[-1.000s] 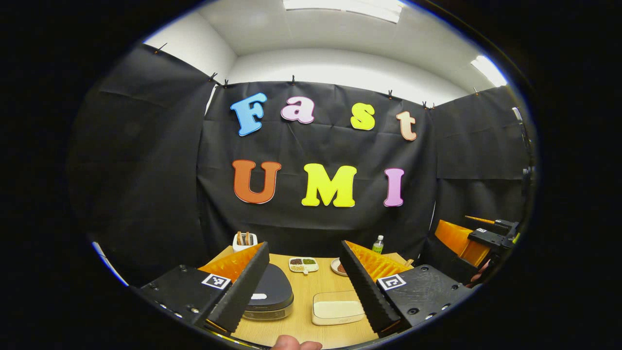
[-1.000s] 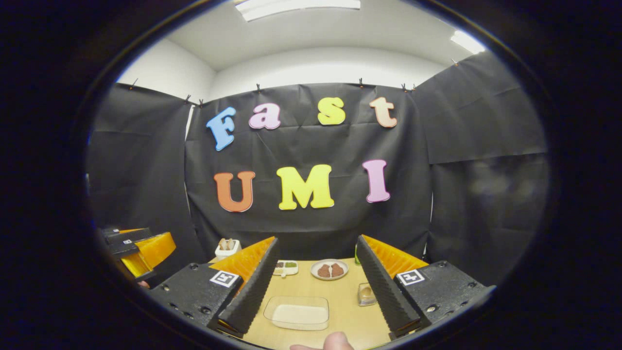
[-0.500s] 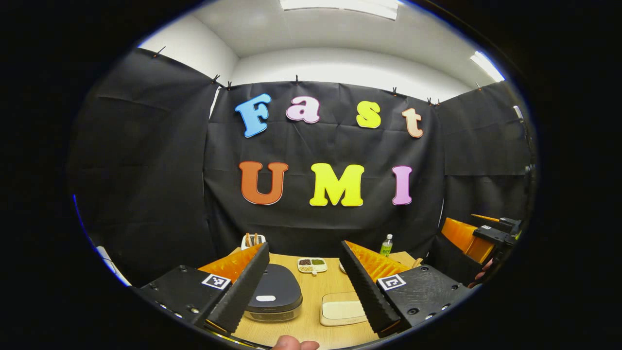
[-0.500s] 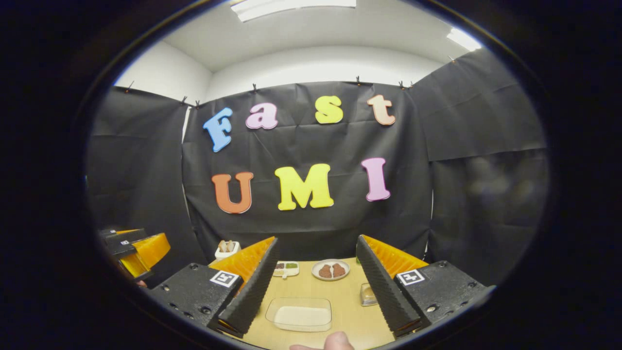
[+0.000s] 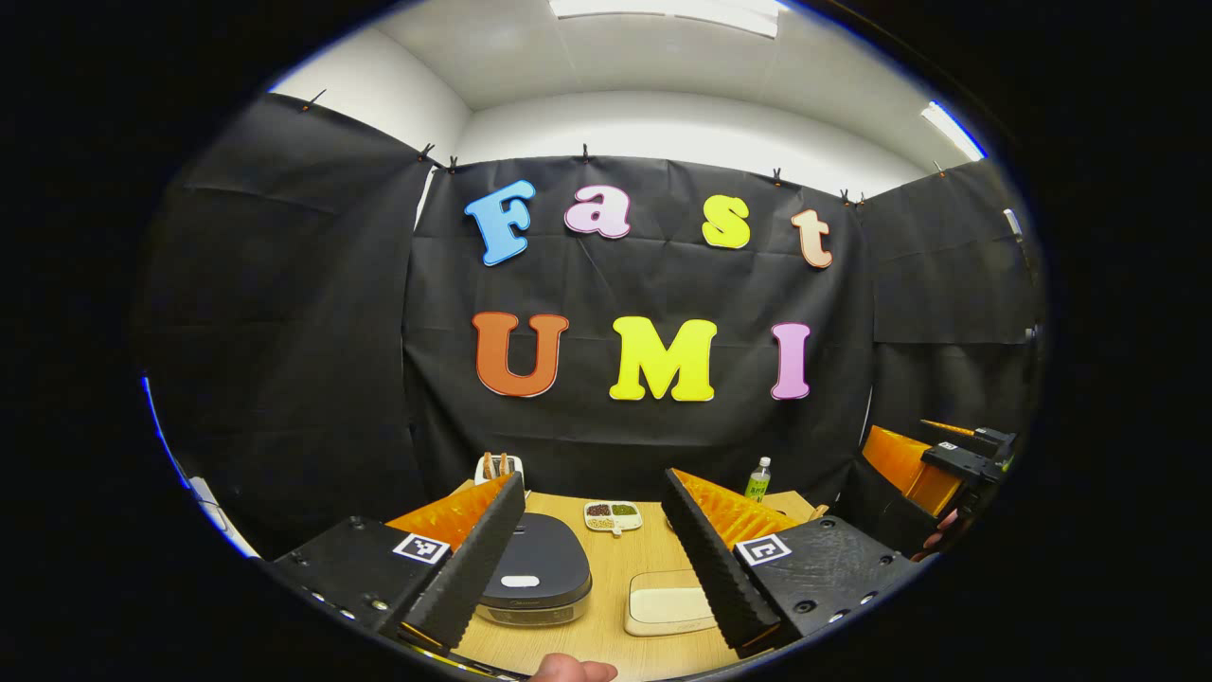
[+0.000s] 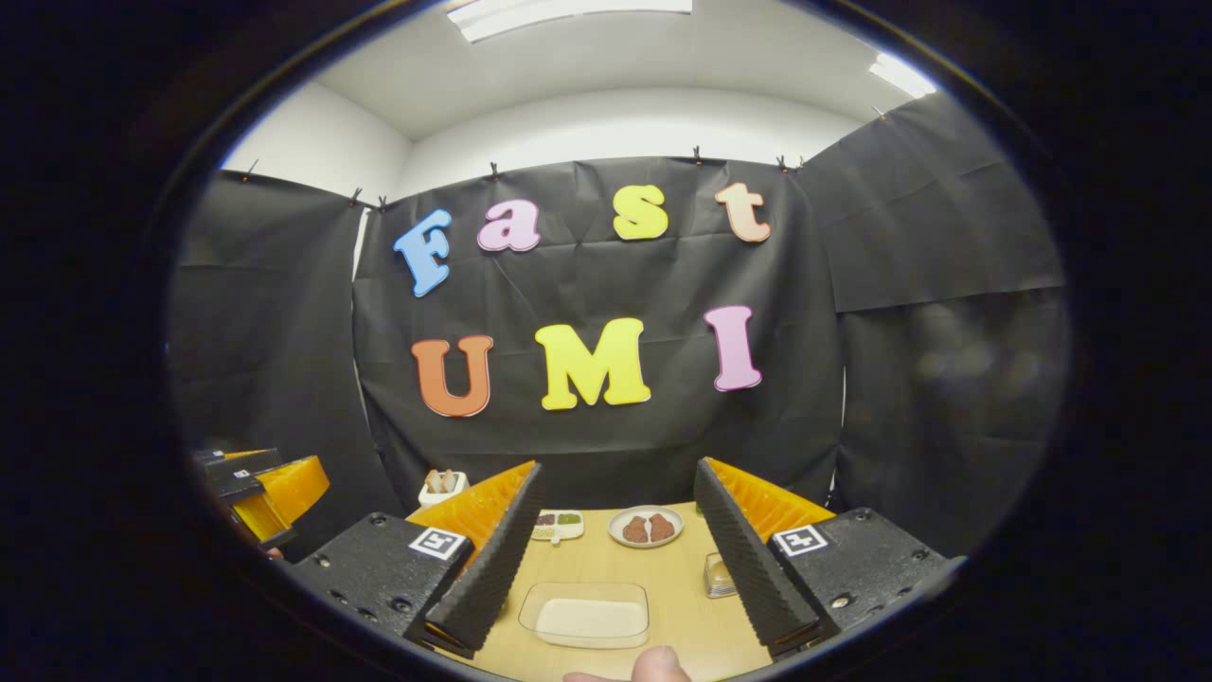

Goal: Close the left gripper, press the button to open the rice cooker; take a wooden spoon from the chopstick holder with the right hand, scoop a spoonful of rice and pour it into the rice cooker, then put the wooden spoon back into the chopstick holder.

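Left gripper view: left gripper (image 5: 592, 559) is wide open w/ nothing in it, up over the near edge of the wood table (image 5: 606, 554). Rice cooker (image 5: 535, 578) sits low between the fingers, lid down, partly behind the left finger. Rice tray (image 5: 668, 602) is just beside it. Chopstick holder (image 5: 497, 468) w/ wooden spoons stands at the back. Right gripper (image 5: 933, 459) is far off at the side.

Right gripper view: right gripper (image 6: 615, 554) is wide open too, holding nothing. Rice tray (image 6: 587, 616) lies between its fingers. Chopstick holder (image 6: 442, 485) is at the back left corner.
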A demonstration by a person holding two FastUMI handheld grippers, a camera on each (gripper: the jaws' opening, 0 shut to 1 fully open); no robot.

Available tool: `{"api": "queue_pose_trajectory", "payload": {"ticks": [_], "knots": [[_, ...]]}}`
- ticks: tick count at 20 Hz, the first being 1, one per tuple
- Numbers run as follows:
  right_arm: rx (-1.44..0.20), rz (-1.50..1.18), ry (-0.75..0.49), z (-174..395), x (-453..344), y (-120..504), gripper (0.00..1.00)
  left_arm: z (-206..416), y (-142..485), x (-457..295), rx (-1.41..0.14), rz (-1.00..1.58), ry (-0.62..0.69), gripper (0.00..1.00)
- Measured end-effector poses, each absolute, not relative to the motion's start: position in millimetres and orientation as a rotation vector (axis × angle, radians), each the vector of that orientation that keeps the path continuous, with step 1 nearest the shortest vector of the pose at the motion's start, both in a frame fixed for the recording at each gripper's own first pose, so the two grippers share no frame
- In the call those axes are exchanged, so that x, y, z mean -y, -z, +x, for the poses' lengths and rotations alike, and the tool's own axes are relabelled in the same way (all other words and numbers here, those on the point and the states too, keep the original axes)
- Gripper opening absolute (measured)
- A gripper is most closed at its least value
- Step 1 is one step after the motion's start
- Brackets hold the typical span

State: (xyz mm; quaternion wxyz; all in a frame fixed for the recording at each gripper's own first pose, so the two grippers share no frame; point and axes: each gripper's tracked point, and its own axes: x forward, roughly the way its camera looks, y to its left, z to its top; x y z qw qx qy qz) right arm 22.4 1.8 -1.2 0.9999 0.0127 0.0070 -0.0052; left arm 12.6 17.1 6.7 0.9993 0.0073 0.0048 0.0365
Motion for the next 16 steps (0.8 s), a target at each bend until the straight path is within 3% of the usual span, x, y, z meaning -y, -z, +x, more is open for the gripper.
{"api": "queue_pose_trajectory", "payload": {"ticks": [2,3,4,6,7,8,9,10,11,12,16], "knots": [[-0.011,0.014,0.022,25.0,3.9,2.0,0.93,15.3,-4.4,-17.9,-0.010,0.016,-0.079,0.94],[-0.014,0.014,0.025,27.2,5.3,2.6,0.93,16.8,-3.5,-18.8,-0.012,0.020,-0.084,0.94],[-0.019,0.017,0.025,27.8,6.3,4.7,1.00,17.3,-3.0,-18.4,-0.014,0.023,-0.086,0.94],[-0.026,0.023,0.027,31.1,9.2,6.4,0.93,20.2,-4.2,-15.3,-0.012,0.023,-0.085,0.95],[-0.026,0.023,0.030,33.0,10.7,5.7,1.00,22.3,-4.1,-14.3,-0.012,0.022,-0.084,0.95],[-0.021,0.015,0.037,34.2,13.6,5.5,1.00,24.0,-2.3,-12.9,-0.016,0.020,-0.083,0.94],[-0.013,0.007,0.040,35.1,16.0,3.0,0.93,25.0,-2.5,-11.7,-0.021,0.022,-0.084,0.94],[-0.010,0.001,0.038,36.6,15.8,3.0,1.00,27.0,-1.1,-12.8,-0.027,0.024,-0.088,0.95],[-0.008,-0.002,0.034,38.6,15.2,4.2,0.94,27.9,1.6,-13.9,-0.034,0.028,-0.092,0.95],[-0.010,-0.002,0.030,41.0,15.2,5.9,1.00,30.1,4.8,-15.1,-0.045,0.031,-0.097,0.95],[-0.026,0.018,0.017,52.7,16.7,14.1,1.00,31.5,14.3,-21.8,-0.087,0.035,-0.115,0.95]]}}
